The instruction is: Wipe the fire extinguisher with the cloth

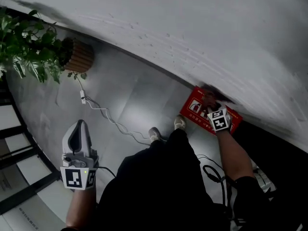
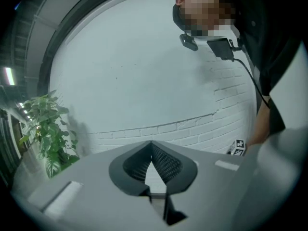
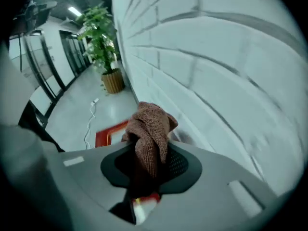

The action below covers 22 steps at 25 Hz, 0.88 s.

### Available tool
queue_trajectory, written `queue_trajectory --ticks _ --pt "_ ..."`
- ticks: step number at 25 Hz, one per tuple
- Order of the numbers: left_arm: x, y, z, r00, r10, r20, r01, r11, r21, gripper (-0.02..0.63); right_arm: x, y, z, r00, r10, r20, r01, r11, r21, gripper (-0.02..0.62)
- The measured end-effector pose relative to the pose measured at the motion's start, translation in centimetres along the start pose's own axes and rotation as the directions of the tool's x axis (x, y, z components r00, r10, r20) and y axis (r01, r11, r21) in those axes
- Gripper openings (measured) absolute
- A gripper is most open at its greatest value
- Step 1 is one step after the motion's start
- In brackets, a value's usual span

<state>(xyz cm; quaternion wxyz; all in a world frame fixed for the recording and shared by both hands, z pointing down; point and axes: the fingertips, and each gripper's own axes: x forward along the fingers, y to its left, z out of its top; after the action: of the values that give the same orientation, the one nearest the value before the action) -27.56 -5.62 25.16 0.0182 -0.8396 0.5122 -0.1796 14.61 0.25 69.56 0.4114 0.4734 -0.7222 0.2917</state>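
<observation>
My right gripper point(image 1: 211, 105) hangs over a red fire-extinguisher box point(image 1: 198, 108) that stands on the floor against the white brick wall. In the right gripper view that gripper point(image 3: 150, 143) is shut on a bunched brown cloth point(image 3: 150, 129), which sticks out past the jaws. The red box point(image 3: 109, 134) shows behind the cloth. No extinguisher can be made out clearly. My left gripper point(image 1: 80, 125) is held away at the lower left over bare floor. Seen from its own camera, the left gripper point(image 2: 151, 144) has its tips together with nothing between them.
A potted plant point(image 1: 29, 52) in a woven pot point(image 1: 79, 57) stands by the wall at the far left. A white cable point(image 1: 103, 112) trails over the grey floor to the person's shoes point(image 1: 154, 134). A black cable point(image 1: 212, 173) hangs beside the right arm. Glass doors line the left edge.
</observation>
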Motion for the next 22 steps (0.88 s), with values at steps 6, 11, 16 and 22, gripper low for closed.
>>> queue_trajectory --ticks 6,11,16,22 --pt "-1.6 1.4 -1.4 0.995 0.044 -0.094 -0.043 0.999 0.015 -0.002 8.8 5.2 8.6 0.977 0.189 -0.094 -0.192 0.981 -0.027 0.098" --pt "-0.3 0.2 0.4 0.998 0.012 -0.063 -0.009 0.999 0.046 -0.002 7.5 4.1 3.6 0.981 0.144 -0.131 -0.153 0.986 -0.063 0.095" --pt "1.5 -1.7 0.4 0.998 -0.055 -0.042 0.056 0.998 0.029 -0.002 2.2 -0.4 -2.7 0.988 0.052 -0.148 -0.053 0.999 -0.005 0.092" --pt "4.2 -4.0 0.6 0.991 -0.133 -0.014 0.133 0.991 0.008 -0.002 -5.5 -7.3 -15.3 0.938 -0.057 -0.342 0.144 0.961 0.234 0.092"
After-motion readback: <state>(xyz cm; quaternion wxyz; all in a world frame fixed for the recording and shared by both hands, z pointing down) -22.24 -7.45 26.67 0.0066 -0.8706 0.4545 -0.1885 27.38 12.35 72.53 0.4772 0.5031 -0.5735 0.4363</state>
